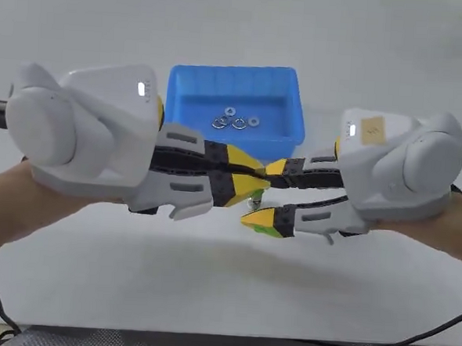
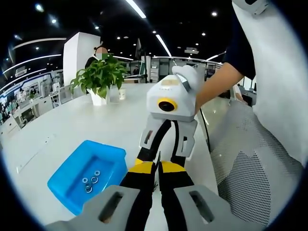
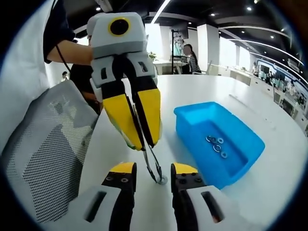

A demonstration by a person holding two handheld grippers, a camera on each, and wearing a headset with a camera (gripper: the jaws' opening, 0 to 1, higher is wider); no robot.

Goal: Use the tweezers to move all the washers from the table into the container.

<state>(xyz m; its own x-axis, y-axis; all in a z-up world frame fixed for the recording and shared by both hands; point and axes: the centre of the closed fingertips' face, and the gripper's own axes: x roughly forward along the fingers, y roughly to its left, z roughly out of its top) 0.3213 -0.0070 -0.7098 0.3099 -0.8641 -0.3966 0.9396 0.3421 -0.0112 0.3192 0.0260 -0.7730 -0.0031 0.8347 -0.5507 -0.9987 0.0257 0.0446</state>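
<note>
In the right gripper view, the upper part of the tweezers [image 3: 150, 161] was hidden between the closed fingers of the left claw [image 3: 144, 146]. Whether the washer [image 3: 162, 180] at their tips was gripped or merely touched could not be told. In the head view, the near wall of the container [image 1: 236, 83] was covered by the left claw and the right claw [image 1: 263, 194], and the washers [image 1: 236, 120] inside were too small to be counted.

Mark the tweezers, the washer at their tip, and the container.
tweezers [image 3: 147, 156], right gripper view, lower shaft.
washer [image 3: 163, 182], right gripper view, ring's edge.
container [image 3: 187, 130], right gripper view, outer wall.
</note>
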